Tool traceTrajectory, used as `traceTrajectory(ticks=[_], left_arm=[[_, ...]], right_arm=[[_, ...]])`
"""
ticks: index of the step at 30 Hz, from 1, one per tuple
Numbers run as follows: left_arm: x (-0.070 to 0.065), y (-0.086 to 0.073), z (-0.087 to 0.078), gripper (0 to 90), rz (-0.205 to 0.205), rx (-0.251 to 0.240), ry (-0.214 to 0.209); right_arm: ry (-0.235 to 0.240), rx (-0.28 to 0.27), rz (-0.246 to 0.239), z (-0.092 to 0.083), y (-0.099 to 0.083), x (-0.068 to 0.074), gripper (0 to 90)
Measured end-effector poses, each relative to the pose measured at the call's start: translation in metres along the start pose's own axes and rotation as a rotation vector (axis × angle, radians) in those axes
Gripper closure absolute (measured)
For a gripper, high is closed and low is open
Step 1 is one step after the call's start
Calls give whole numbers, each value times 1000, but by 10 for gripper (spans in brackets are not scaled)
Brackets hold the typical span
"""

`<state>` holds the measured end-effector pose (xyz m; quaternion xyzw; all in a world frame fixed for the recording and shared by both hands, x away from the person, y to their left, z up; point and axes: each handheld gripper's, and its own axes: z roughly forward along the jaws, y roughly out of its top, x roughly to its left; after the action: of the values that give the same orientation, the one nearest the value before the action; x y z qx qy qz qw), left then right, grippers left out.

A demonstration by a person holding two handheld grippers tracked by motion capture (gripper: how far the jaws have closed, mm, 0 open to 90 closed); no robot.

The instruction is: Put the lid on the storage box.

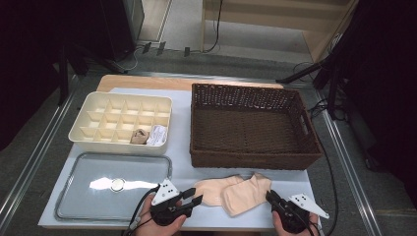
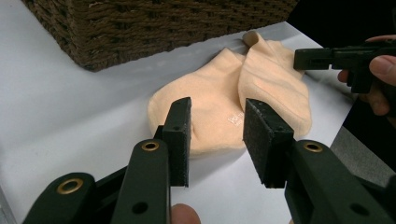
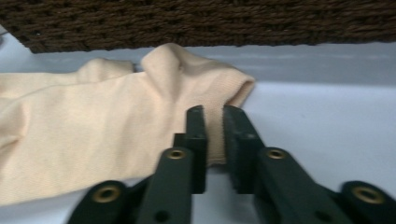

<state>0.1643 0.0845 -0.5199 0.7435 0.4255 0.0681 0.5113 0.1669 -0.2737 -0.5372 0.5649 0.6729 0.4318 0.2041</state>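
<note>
Landmark for all entries: the wicker basket

1. Left gripper — near table edge, on the person's side of the basket and off toward its left front corner. Jaws part-open with a clear gap; nothing between them, pads bare in the left gripper view. Its tips point at the toe end of the socks and stop just short of the fabric.

2. Right gripper — near edge, in front of the basket's right half. Jaws drawn almost together on the right-hand edge of the socks; in the right gripper view a thin strip of fabric sits in the narrow slot between the pads. Judged a pinch on the cloth, though not yet lifted.

3. Socks — pale peach pair, one overlapping the other, flat on the white table cover just in front of the basket's front wall, between the two grippers. Also seen from the left gripper view.

4. Metal tray — left of the basket, near edge; one small round item on it.

5. Basket interior — nothing inside.

6. Divided organiser box — left of the basket, behind the tray; two near-right cells already hold rolled items, the rest vacant.

Progress, as judged: two items stowed; this pair only now being gripped; folding or rolling and placing remain
</note>
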Motion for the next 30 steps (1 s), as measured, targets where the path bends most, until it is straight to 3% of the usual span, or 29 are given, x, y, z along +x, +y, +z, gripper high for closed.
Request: traceTrajectory(ticks=[4,7,9,12,14,17,19,22,25,30], left_arm=[[1,1,-3,629,-8,-8,-2],[4,2,-6,628,-16,-16,3],[6,3,-9,627,-27,-23,5],[9,5,-14,625,-33,-42,-6],[10,6,-16,621,-35,-55,-9],[13,5,-18,620,-37,-56,-6],[13,5,-18,620,-35,-51,-4],[12,4,-16,621,-31,-44,-9],[9,3,-14,621,-20,-36,-18],[3,3,-8,625,-7,-23,-30]], right_arm=[[24,-75,-21,-11,10,15,853],[73,-144,-86,-18,20,37,852],[102,-161,-144,-19,24,55,851],[155,-158,-203,-11,23,82,849],[192,-124,-245,0,17,99,849],[242,-86,-300,12,6,118,847],[290,-67,-307,17,-2,126,817],[321,-86,-276,14,-6,126,689],[305,-115,-243,5,-5,114,662],[217,-112,-185,-9,-12,82,644]])
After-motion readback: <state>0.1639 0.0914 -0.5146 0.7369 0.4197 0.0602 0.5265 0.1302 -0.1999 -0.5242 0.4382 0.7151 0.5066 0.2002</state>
